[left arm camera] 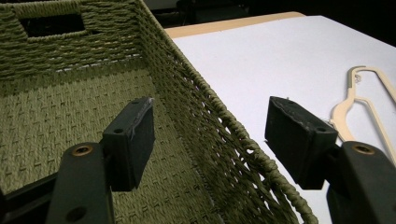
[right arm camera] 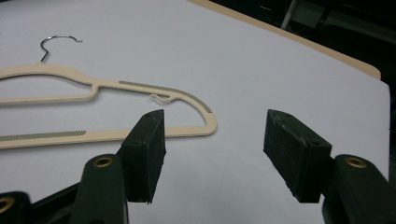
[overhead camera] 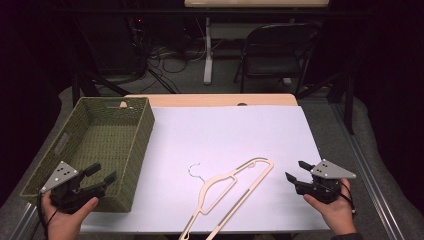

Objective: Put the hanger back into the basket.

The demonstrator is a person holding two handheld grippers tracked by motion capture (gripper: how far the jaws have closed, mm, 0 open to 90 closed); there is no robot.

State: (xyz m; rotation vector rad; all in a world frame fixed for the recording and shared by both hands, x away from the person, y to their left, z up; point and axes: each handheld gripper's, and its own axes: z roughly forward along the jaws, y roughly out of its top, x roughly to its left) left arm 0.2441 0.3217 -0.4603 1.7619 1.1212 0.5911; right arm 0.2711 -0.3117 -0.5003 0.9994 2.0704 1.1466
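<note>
A cream clothes hanger (overhead camera: 231, 192) with a metal hook lies flat on the white table top (overhead camera: 230, 135), near the front edge. It also shows in the left gripper view (left arm camera: 369, 100) and the right gripper view (right arm camera: 116, 88). My left gripper (overhead camera: 101, 172) is open, its jaws straddling the right wall of the green woven basket (overhead camera: 132, 150) near its front corner. The right gripper (overhead camera: 295, 171) is open just right of the hanger's end, holding nothing.
The basket (left arm camera: 70, 112) is empty inside, with a handle slot in its far wall. A folding chair (overhead camera: 277, 50) and a table leg (overhead camera: 207, 50) stand on the floor behind the table. The wooden table edge (overhead camera: 210, 100) shows beyond the white sheet.
</note>
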